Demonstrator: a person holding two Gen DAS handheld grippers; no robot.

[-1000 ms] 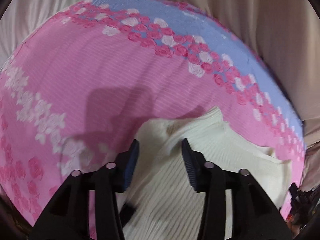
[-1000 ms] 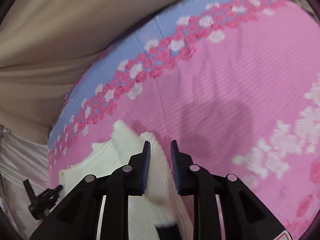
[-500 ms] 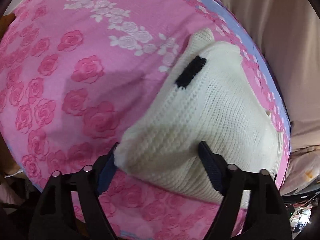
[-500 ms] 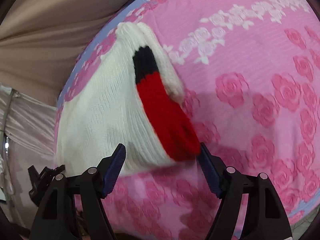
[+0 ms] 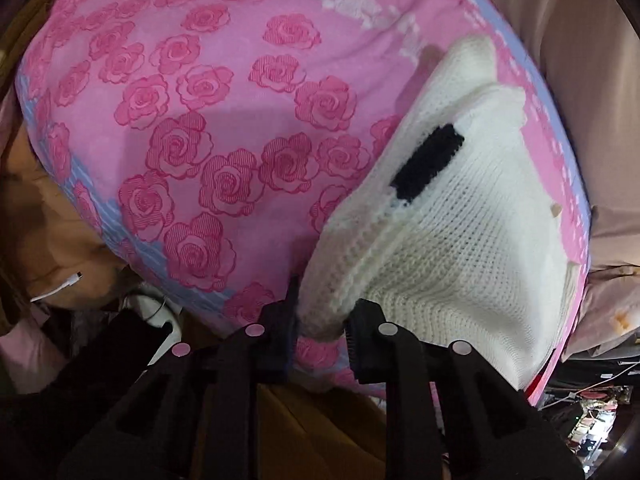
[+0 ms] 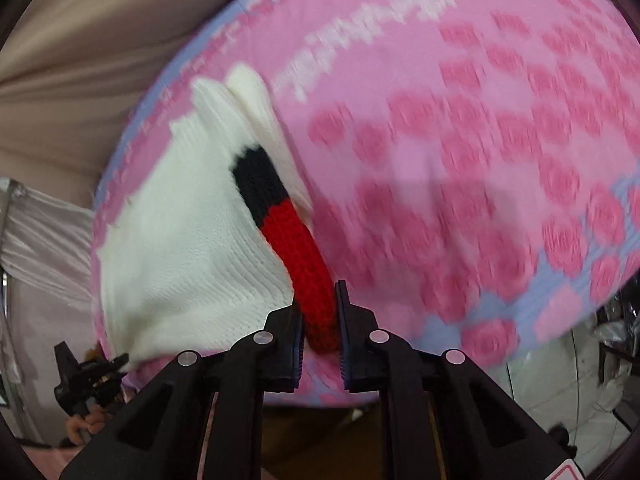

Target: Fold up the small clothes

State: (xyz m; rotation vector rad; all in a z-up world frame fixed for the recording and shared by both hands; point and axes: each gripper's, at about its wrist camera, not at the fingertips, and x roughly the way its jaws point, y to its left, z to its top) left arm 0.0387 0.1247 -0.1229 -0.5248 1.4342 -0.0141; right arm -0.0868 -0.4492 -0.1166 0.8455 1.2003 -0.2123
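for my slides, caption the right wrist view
Right tongs closing on the white sweater's red cuff over the pink rose bedspread.

The sweater (image 5: 460,232) lies on the bedspread (image 5: 208,120), at its near edge.

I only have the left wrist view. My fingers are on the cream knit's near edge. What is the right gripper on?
Observer: The right gripper is closing on the sweater's red cuff, which sits between its fingers.
Operator: Is that cuff all red?
Observer: No, a black band sits above the red.
Operator: Anything left of the sweater on that side?
Observer: A small black tool shows past the pink rose sheet's edge.
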